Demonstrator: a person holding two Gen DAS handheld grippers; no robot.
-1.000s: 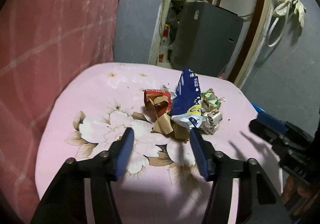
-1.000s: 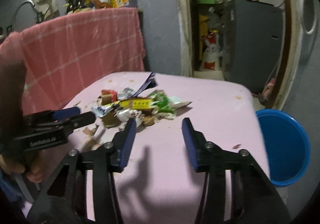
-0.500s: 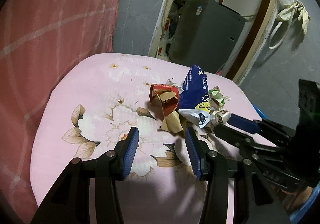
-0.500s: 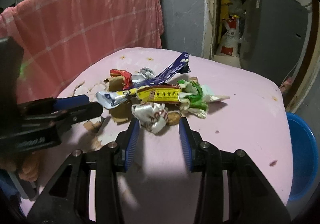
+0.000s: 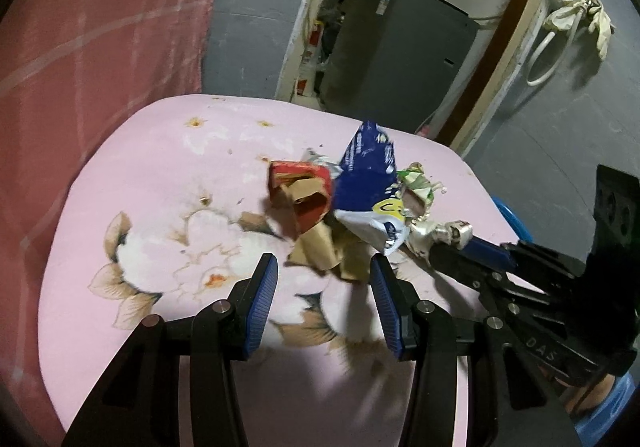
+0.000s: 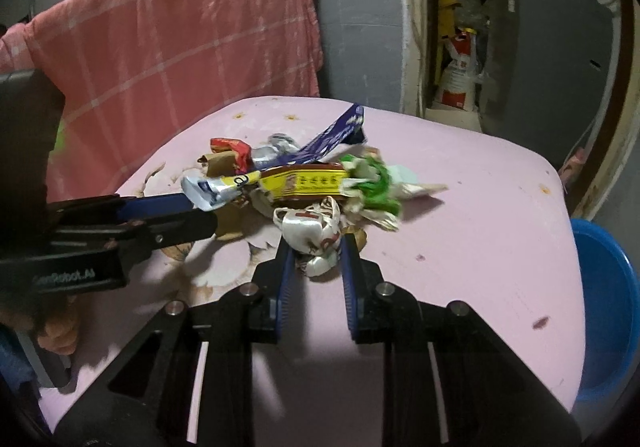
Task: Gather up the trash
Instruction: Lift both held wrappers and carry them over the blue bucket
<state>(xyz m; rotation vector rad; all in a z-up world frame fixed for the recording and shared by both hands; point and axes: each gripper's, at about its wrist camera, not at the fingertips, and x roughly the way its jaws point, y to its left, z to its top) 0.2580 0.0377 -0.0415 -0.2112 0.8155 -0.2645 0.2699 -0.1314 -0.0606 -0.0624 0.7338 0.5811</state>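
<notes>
A pile of trash lies on the pink flowered table (image 5: pixel 160 183): a red box (image 5: pixel 298 187), brown paper scraps (image 5: pixel 320 247), a blue and white wrapper (image 5: pixel 368 183), a yellow wrapper (image 6: pixel 304 179), green wrappers (image 6: pixel 372 183) and a crumpled white wrapper (image 6: pixel 314 233). My left gripper (image 5: pixel 324 287) is open, its fingers on either side of the brown scraps. My right gripper (image 6: pixel 316 259) is closed on the crumpled white wrapper at the near edge of the pile; it also shows in the left wrist view (image 5: pixel 452 243).
A blue basin (image 6: pixel 604 303) stands on the floor past the table's right edge. A pink checked cloth (image 6: pixel 180 59) hangs behind the table on the left. A grey cabinet (image 5: pixel 400 51) and a doorway lie beyond the far edge.
Both grippers moved forward into the pile. My right gripper narrowed from open and closed on the white wrapper. My left gripper stayed open and reached the brown scraps.
</notes>
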